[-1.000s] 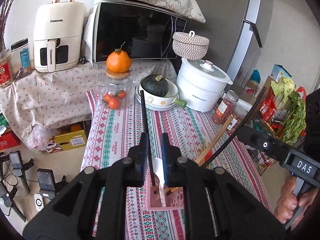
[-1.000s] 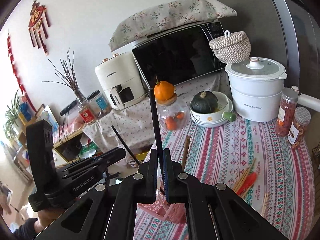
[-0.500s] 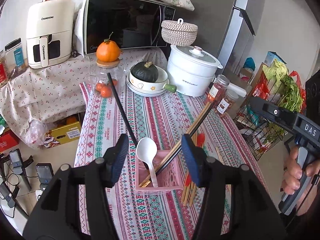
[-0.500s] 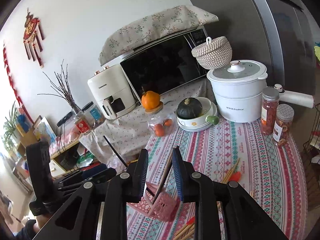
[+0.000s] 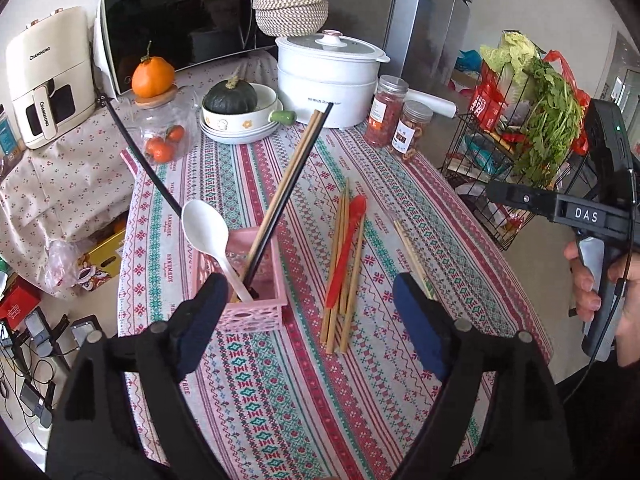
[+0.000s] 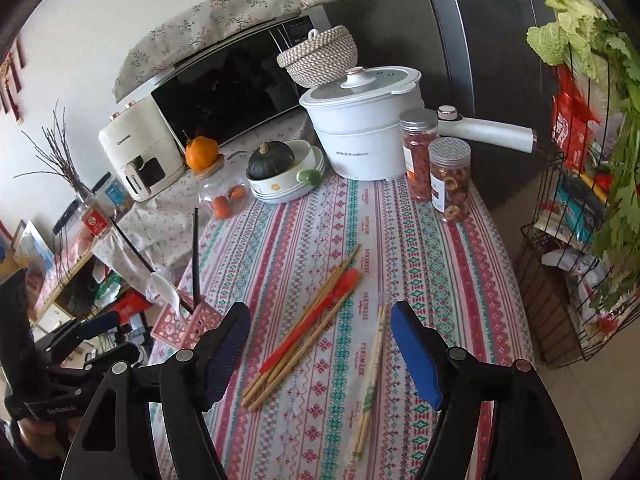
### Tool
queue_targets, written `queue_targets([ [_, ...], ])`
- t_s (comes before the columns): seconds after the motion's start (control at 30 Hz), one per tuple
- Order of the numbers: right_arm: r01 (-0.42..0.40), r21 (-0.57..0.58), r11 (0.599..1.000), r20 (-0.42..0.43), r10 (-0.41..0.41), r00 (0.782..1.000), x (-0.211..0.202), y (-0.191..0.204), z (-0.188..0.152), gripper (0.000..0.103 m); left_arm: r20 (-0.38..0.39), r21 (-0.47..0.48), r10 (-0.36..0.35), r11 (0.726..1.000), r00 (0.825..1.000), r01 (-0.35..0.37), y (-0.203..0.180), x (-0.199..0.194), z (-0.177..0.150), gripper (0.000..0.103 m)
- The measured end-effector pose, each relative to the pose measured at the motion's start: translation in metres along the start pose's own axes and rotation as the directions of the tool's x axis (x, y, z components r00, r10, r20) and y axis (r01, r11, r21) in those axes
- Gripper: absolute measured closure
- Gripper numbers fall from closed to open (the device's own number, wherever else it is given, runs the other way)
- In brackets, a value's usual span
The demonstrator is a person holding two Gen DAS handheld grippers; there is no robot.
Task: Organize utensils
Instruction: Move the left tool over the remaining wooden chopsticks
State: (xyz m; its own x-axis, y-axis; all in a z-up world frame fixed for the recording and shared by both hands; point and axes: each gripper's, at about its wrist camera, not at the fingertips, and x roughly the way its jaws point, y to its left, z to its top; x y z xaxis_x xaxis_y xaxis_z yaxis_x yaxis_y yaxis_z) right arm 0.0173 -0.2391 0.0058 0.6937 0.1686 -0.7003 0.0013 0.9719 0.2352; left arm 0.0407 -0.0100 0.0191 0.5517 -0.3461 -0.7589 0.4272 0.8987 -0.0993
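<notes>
Pink plastic with a lattice wall, the utensil holder stood near the left edge of the striped tablecloth, in the lower left of the left wrist view. A white spoon leaned out of it toward the upper left, a pair of dark chopsticks leaned out toward the upper right, and one more black chopstick slanted off to the upper left. Just right of the holder, loose on the cloth, lay a bundle of wooden chopsticks with a red spoon on top of them. Farther right, apart from the bundle, lay a paper-wrapped pair of chopsticks. The left gripper hung above the cloth with its jaws opening wide and nothing between them; the left finger stood just in front of the holder. The right gripper was likewise opening, empty, above the near end of the bundle and the wrapped pair. At the far end of the table, in the upper middle of the frame, sat a white cooker, a bowl with a dark squash, two jars and a glass jar topped by an orange.
</notes>
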Motion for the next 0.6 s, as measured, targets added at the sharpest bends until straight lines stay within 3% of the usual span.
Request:
queue_targets([
  [0.33, 0.158, 0.011, 0.987, -0.165, -0.154, 0.974, 0.013, -0.063, -0.018, 0.023, -0.137, 0.035, -0.006, 0.999, 0.991, 0.011, -0.053, 0.033, -0.002, 0.017],
  [0.53, 0.173, 0.053, 0.983, -0.232, -0.156, 0.960, 0.025, -0.086, -0.019, 0.023, -0.232, 0.005, -0.011, 1.000, 0.973, 0.013, -0.079, 0.083, 0.012, 0.017],
  [0.6, 0.180, 0.066, 0.982, -0.249, -0.158, 0.955, 0.030, -0.092, -0.020, 0.022, -0.261, -0.021, -0.019, 1.000, 0.965, 0.015, -0.084, 0.105, 0.016, 0.024],
])
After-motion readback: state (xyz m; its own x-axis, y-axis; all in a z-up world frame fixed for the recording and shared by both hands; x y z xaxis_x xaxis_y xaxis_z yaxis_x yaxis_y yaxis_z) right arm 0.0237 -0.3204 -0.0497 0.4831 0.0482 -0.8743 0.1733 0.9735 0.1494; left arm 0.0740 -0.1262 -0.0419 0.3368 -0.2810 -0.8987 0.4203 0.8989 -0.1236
